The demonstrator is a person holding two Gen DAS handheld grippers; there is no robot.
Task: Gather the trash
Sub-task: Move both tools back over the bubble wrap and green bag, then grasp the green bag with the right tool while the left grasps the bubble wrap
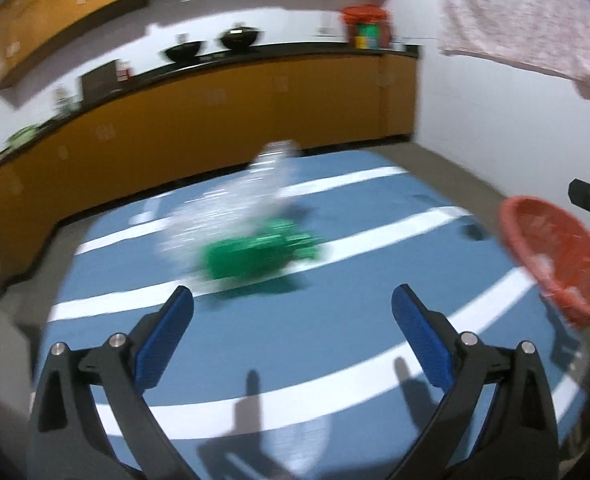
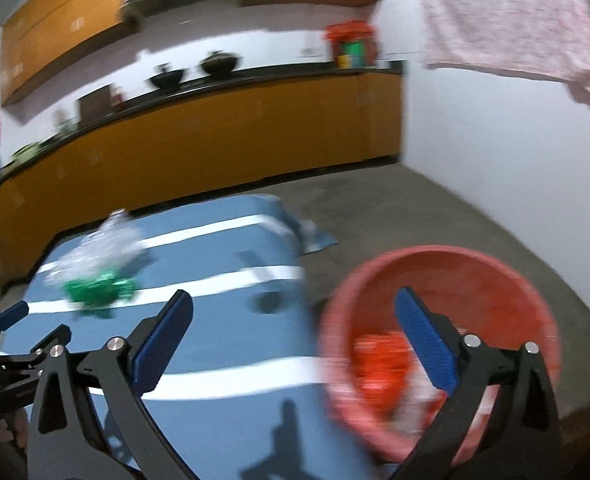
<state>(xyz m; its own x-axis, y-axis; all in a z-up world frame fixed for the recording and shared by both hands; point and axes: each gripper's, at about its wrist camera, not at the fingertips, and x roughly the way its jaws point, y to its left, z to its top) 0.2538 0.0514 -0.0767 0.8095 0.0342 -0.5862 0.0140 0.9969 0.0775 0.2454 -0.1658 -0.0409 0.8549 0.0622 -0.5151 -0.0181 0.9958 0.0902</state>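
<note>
The task looks partly done. The red basket (image 2: 439, 344), at the right edge of the blue striped mat (image 2: 223, 360), already holds some red and pale trash — too blurred to name. Left to collect: a crumpled clear plastic bottle (image 1: 235, 208) and a green wrapper (image 1: 255, 256) touching it, toward the mat's far-left side. The left gripper (image 1: 293, 308) and right gripper (image 2: 295, 312) both stand wide open and empty — the right over the basket.

clear plastic bottle (image 1: 255, 196) smeared into a streak by blur, green wrapper thing (image 1: 261, 254) too fuzzy to identify, red basket (image 1: 559, 256) cut off at the right edge, orange stuff inside the basket (image 2: 383, 364) just mush, countertop bowls (image 1: 185, 50) too soft to read
</note>
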